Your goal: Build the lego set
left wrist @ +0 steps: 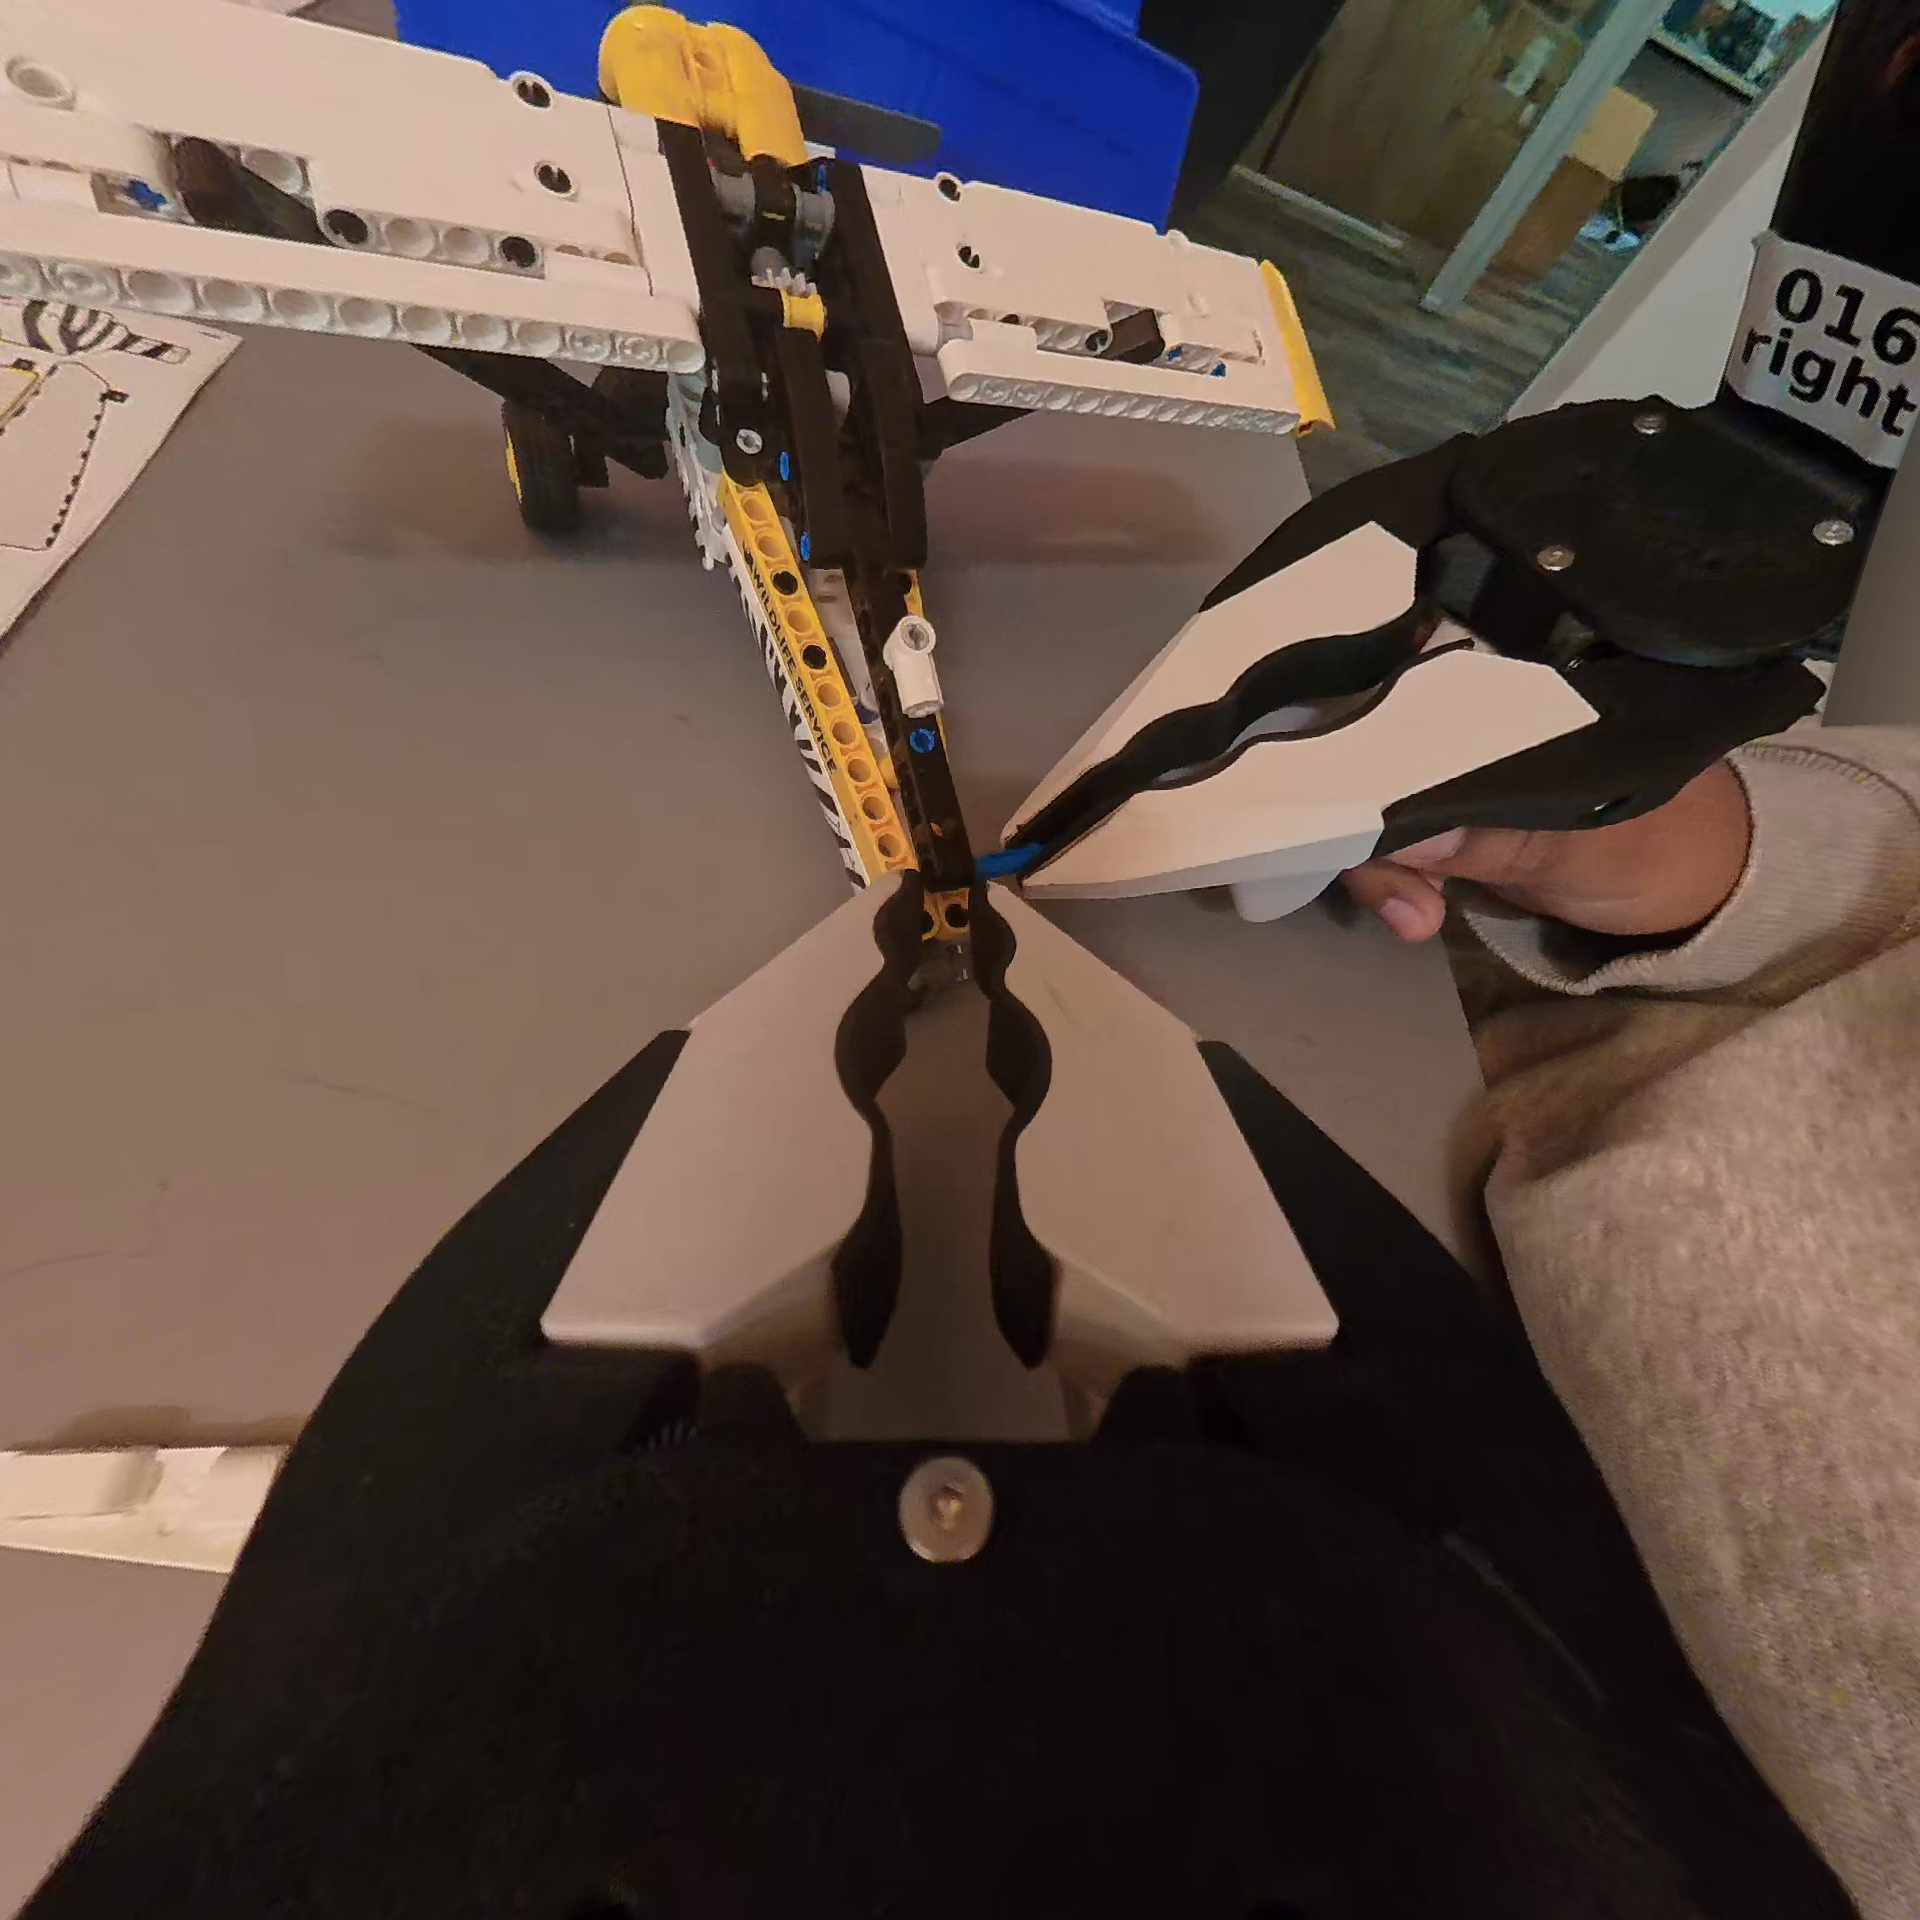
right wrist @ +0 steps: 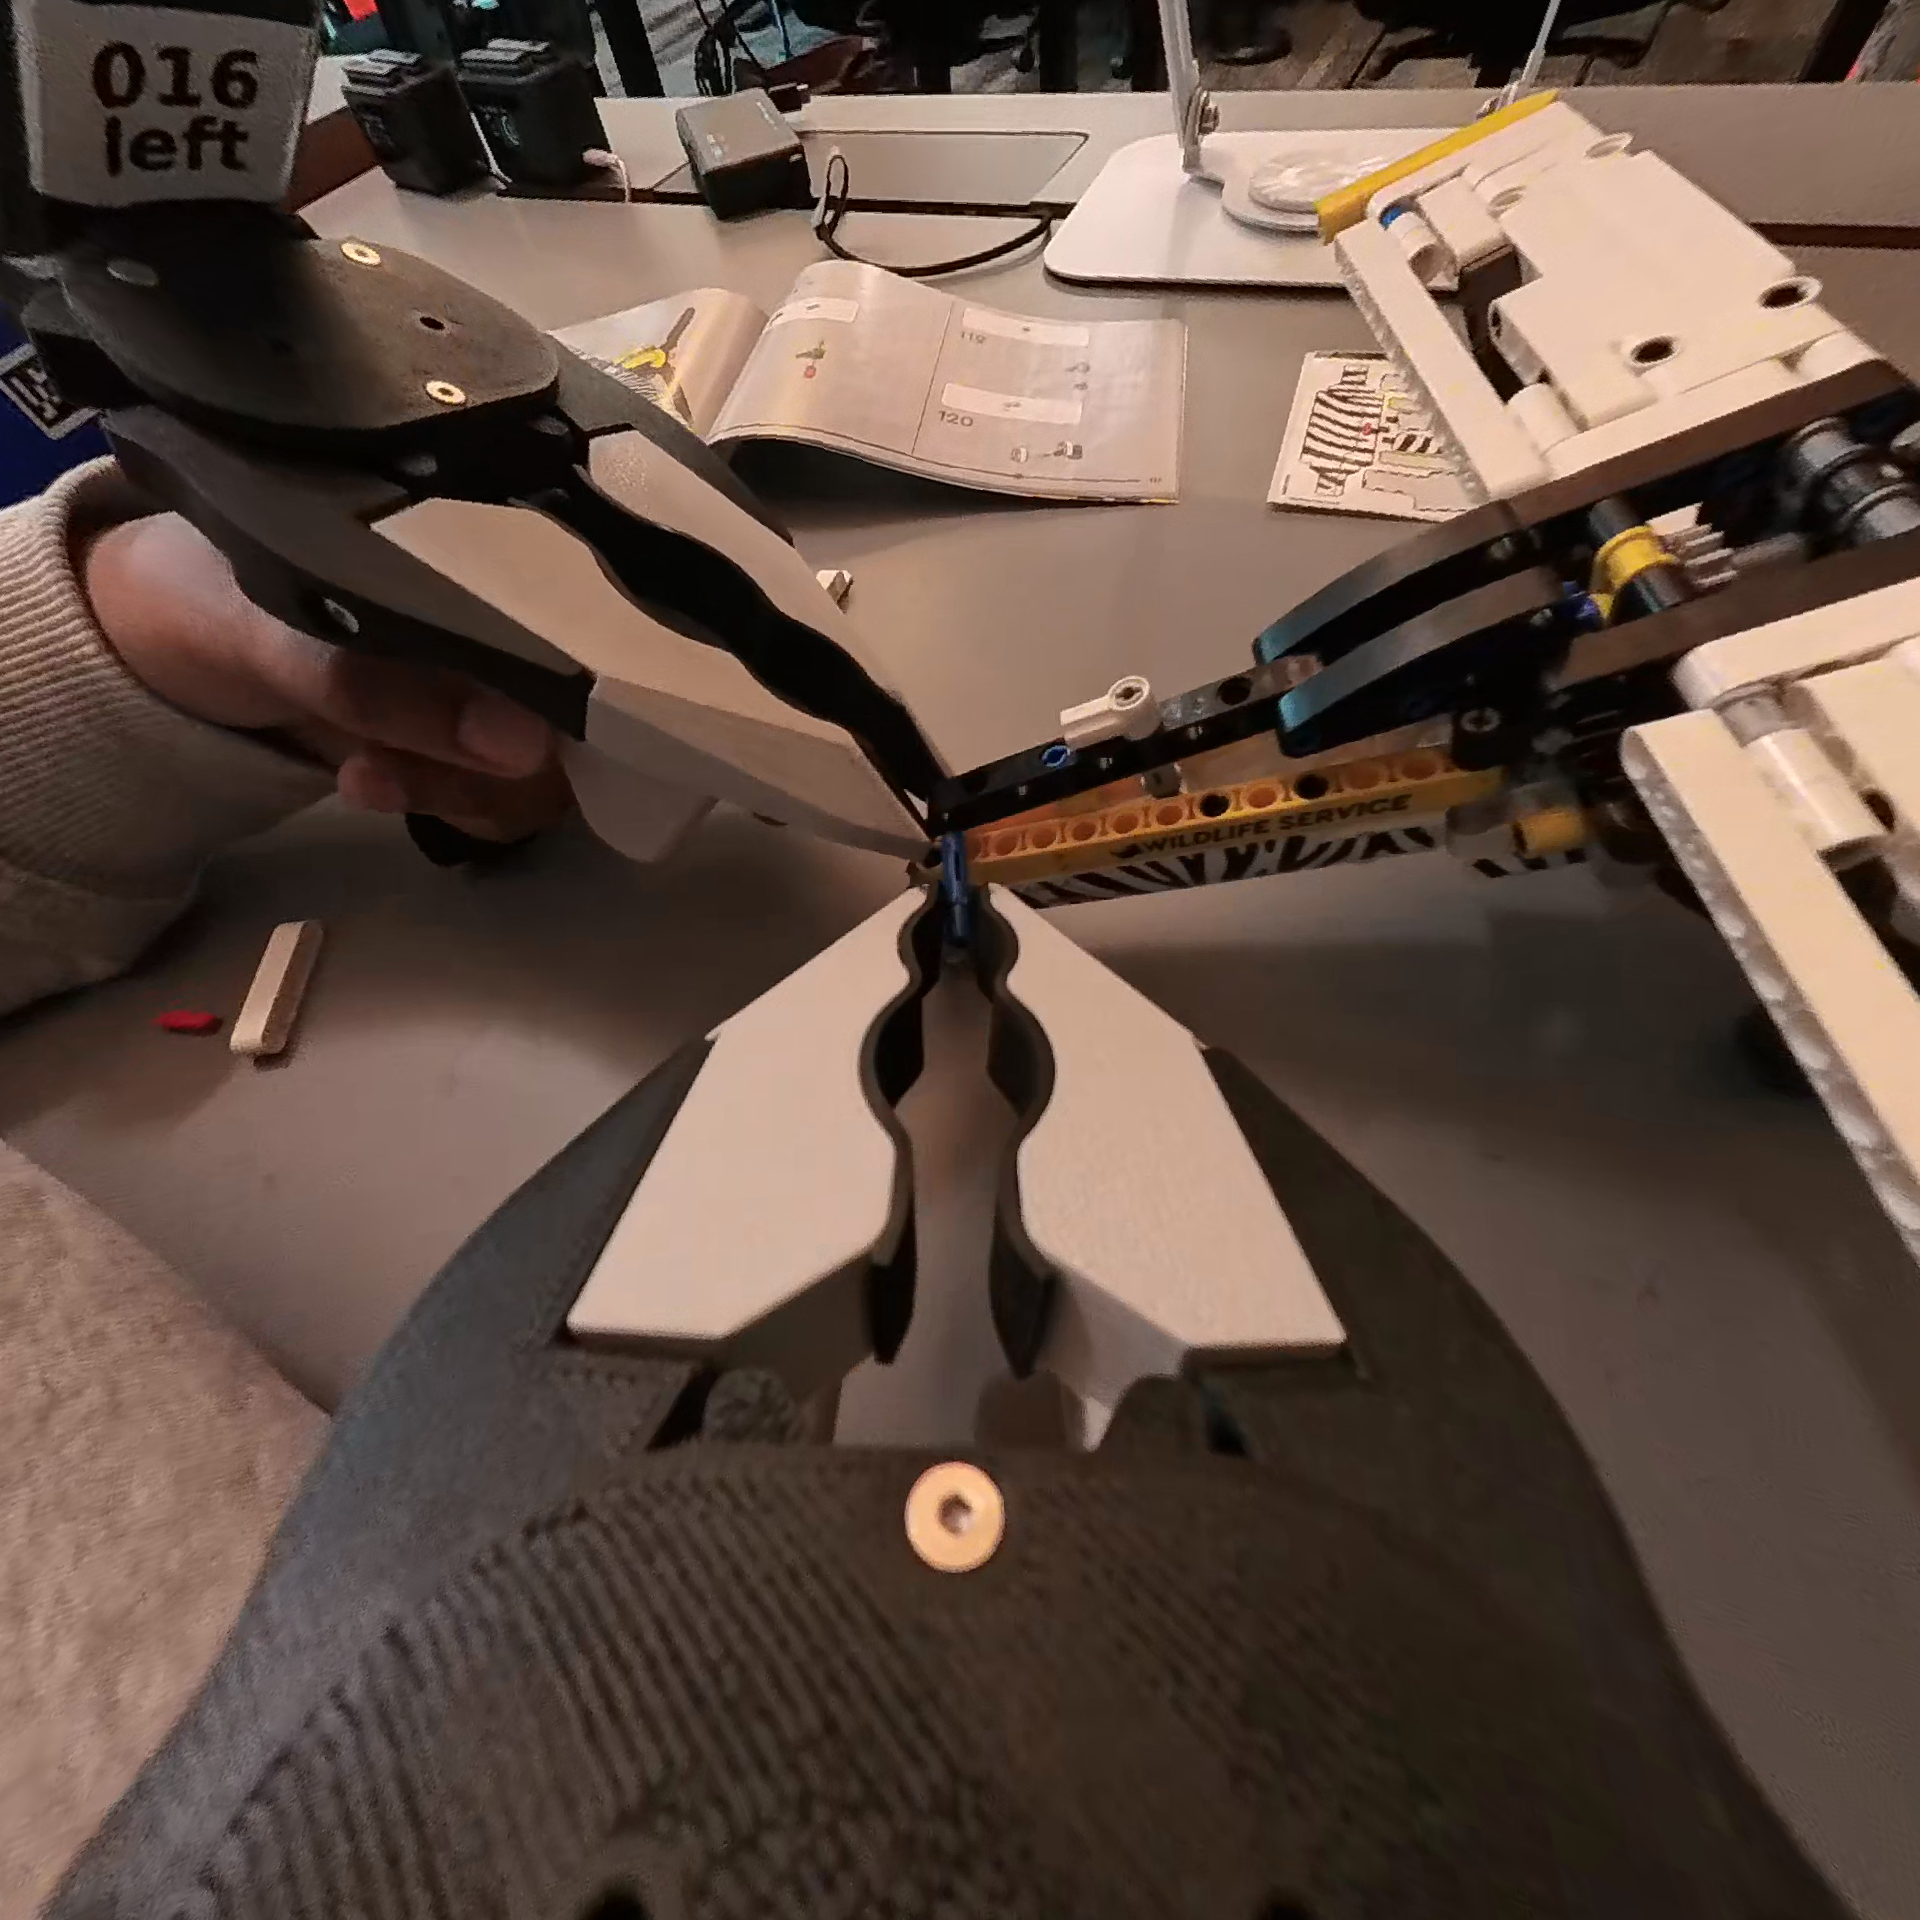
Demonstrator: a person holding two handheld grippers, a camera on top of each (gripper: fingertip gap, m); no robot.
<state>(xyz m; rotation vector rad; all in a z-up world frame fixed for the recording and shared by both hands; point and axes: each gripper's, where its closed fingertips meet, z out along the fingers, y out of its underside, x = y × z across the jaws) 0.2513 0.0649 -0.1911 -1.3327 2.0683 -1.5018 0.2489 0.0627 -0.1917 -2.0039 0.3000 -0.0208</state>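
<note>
In the right wrist view, going left to right: a red piece (right wrist: 189, 1021) and a tan beam (right wrist: 276, 988) lie loose on the grey table (right wrist: 1351, 1091) at nine o'clock. The left gripper (right wrist: 928, 821) comes in from ten o'clock, clamped on the tail end of the plane model (right wrist: 1299, 821). The right gripper (right wrist: 958, 920) at centre pinches a blue pin (right wrist: 956, 883), its tip touching the tail's side. An open instruction booklet (right wrist: 935, 384) sits at twelve, a sticker sheet (right wrist: 1351, 447) at one, a monitor stand (right wrist: 1174, 223) behind. The white wing (right wrist: 1579, 312) crowds the two o'clock edge.

In the left wrist view, a blue bin (left wrist: 935, 62) stands behind the model's nose at twelve.
</note>
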